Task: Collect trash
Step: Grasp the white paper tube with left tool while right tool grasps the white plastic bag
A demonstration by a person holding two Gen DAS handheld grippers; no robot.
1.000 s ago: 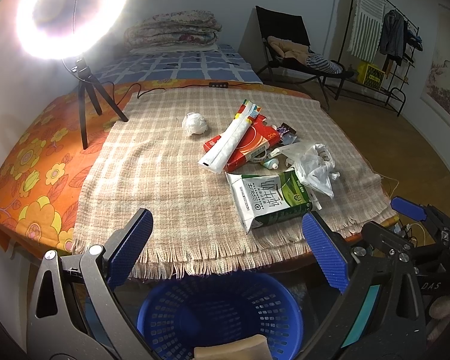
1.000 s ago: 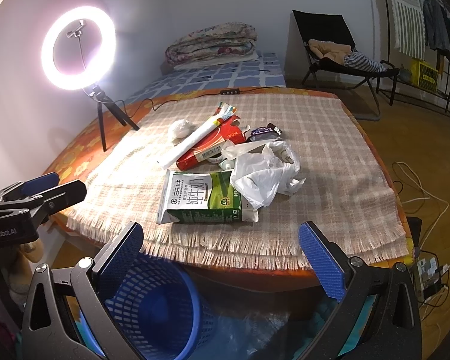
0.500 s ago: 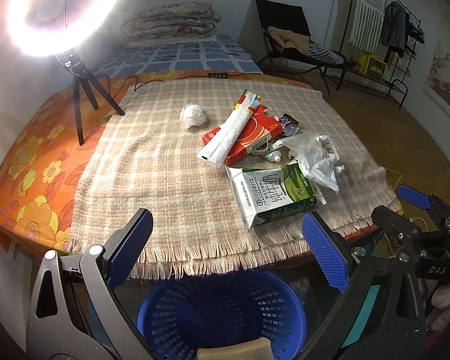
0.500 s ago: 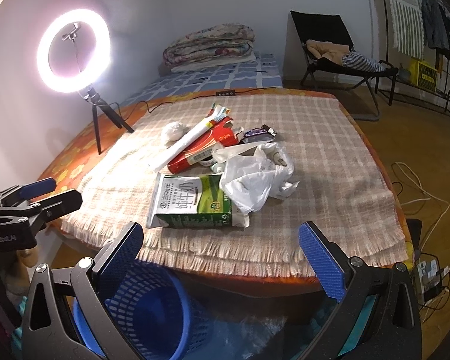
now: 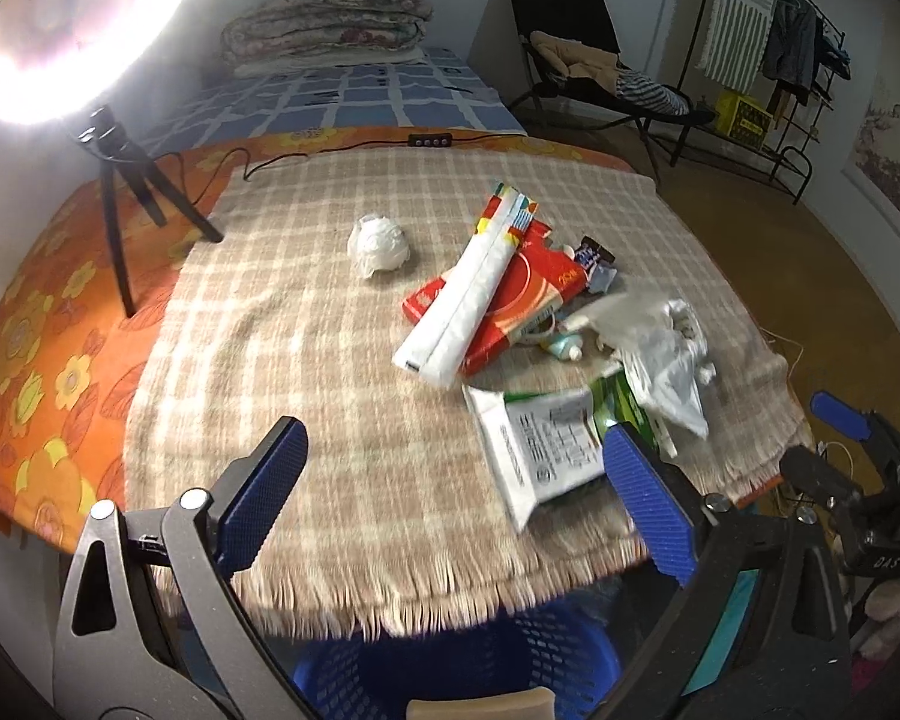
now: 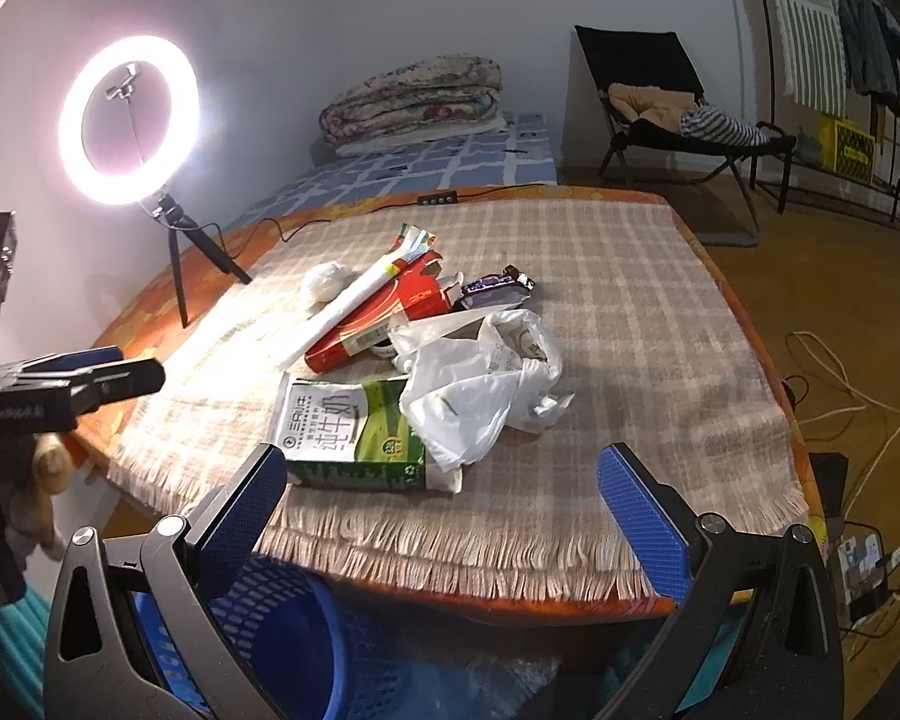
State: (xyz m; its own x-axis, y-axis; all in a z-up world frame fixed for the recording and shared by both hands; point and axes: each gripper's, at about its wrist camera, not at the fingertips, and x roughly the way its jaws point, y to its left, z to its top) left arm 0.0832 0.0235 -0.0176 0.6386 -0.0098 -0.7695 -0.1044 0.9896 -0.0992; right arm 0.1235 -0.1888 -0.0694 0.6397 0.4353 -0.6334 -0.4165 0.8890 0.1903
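Note:
Trash lies on the plaid cloth (image 5: 306,360): a green and white milk carton (image 6: 354,432) nearest the front edge, a crumpled clear plastic bag (image 6: 480,390), a red box (image 5: 510,300) with a long white wrapper (image 5: 474,294) across it, a white paper ball (image 5: 378,243) and a small purple wrapper (image 6: 492,288). A blue basket (image 5: 450,672) stands below the front edge. My left gripper (image 5: 450,504) is open and empty over the cloth's front edge. My right gripper (image 6: 444,510) is open and empty just before the carton.
A lit ring light on a tripod (image 6: 129,120) stands at the table's left. A bed with folded quilts (image 6: 414,96) is behind. A black chair (image 6: 660,102) and clothes rack (image 5: 780,60) stand at the right. Cables (image 6: 846,396) lie on the floor.
Both grippers have moved forward toward the table and its trash. Both stay open. The trash has not moved.

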